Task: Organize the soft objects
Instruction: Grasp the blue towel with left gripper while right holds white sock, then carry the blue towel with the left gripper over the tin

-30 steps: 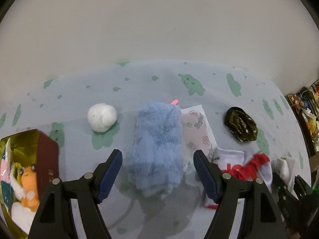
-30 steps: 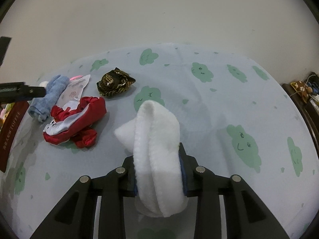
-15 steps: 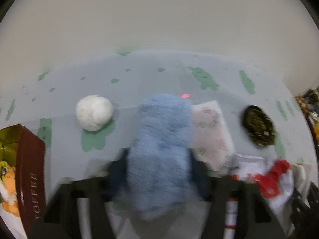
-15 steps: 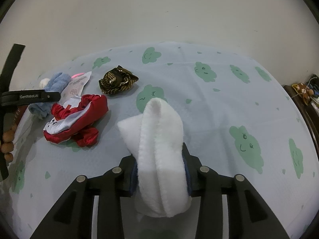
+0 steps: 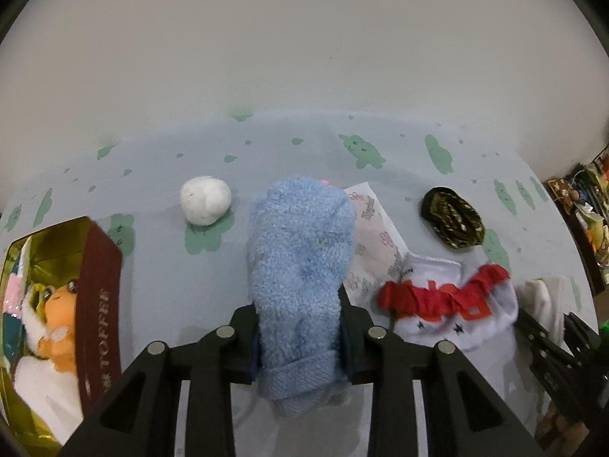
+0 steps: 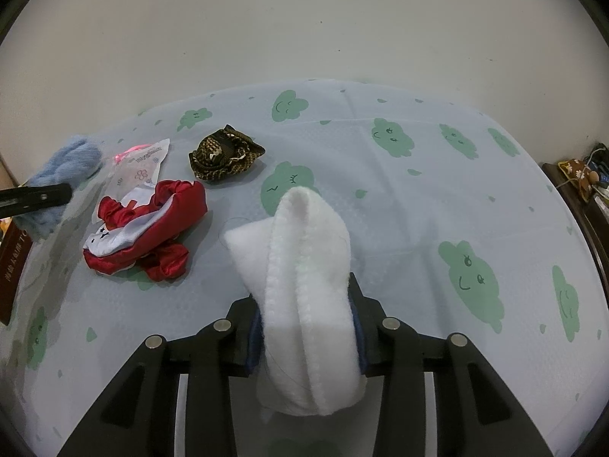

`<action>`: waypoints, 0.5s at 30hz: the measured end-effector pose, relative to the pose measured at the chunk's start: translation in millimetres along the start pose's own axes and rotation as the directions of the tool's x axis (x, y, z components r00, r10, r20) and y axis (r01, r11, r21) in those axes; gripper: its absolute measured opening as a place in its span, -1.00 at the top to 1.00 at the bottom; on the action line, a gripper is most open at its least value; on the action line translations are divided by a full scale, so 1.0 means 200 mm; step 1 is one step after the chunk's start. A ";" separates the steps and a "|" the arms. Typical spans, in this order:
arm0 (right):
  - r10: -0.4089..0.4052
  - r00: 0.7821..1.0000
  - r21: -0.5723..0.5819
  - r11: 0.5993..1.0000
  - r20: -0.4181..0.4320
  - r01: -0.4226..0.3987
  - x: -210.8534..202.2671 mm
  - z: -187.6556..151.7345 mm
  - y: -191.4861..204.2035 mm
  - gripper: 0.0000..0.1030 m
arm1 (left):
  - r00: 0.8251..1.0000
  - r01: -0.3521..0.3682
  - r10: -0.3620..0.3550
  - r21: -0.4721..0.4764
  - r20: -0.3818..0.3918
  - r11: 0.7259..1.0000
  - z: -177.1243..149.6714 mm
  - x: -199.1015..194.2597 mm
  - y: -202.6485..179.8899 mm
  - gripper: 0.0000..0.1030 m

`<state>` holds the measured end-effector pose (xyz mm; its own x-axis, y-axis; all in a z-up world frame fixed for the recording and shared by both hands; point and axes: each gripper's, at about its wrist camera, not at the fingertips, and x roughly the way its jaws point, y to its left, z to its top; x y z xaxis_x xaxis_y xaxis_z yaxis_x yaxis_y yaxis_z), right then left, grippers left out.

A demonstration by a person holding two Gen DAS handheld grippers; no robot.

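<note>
My left gripper point(image 5: 300, 337) is shut on a fluffy blue towel point(image 5: 300, 262) and holds it above the table. The towel also shows at the far left of the right wrist view point(image 6: 62, 167). My right gripper point(image 6: 306, 327) is shut on a white fleece cloth point(image 6: 308, 266), held up off the table. A red and white fabric piece point(image 5: 449, 304) lies right of the blue towel; it shows in the right wrist view point(image 6: 148, 224). A white soft ball point(image 5: 205, 205) lies left of the towel. A dark patterned scrunchie point(image 6: 224, 154) lies behind the red piece.
A gold and maroon toffee tin point(image 5: 99, 304) holding a plush toy point(image 5: 49, 320) stands at the left. A flat floral packet point(image 5: 375, 243) lies under the towel's right side. The tablecloth point(image 6: 437, 198) is light blue with green clouds. Cluttered shelves point(image 5: 586, 205) stand at the far right.
My left gripper has closed on the blue towel and lifted it. My right gripper still holds the white cloth and has shifted slightly.
</note>
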<state>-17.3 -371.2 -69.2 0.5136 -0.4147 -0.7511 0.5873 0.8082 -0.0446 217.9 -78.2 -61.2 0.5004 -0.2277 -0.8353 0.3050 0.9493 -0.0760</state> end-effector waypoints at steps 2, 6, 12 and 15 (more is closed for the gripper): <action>-0.002 1.000 -0.002 1.000 0.000 0.002 0.00 0.00 0.01 0.28 | 1.000 -0.012 0.012 -0.002 0.004 1.000 -0.01 -0.04 0.01 0.40; -0.001 1.000 -0.002 1.000 0.000 0.001 0.00 0.00 0.00 0.28 | 1.000 -0.020 0.020 -0.022 0.017 1.000 -0.05 -0.13 0.05 0.40; -0.002 1.000 -0.004 1.000 -0.001 0.002 0.00 0.00 0.00 0.28 | 0.998 -0.057 0.058 -0.033 0.029 0.998 -0.11 -0.24 0.09 0.40; -0.001 1.000 -0.003 1.000 -0.001 0.001 0.00 0.00 0.00 0.28 | 0.996 -0.084 0.085 -0.028 0.040 0.996 -0.13 -0.28 0.11 0.40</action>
<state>-16.8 -370.8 -69.2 0.5124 -0.4156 -0.7514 0.5860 0.8089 -0.0478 175.3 -38.7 -29.8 0.5570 -0.1543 -0.8160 0.2386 0.9709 -0.0207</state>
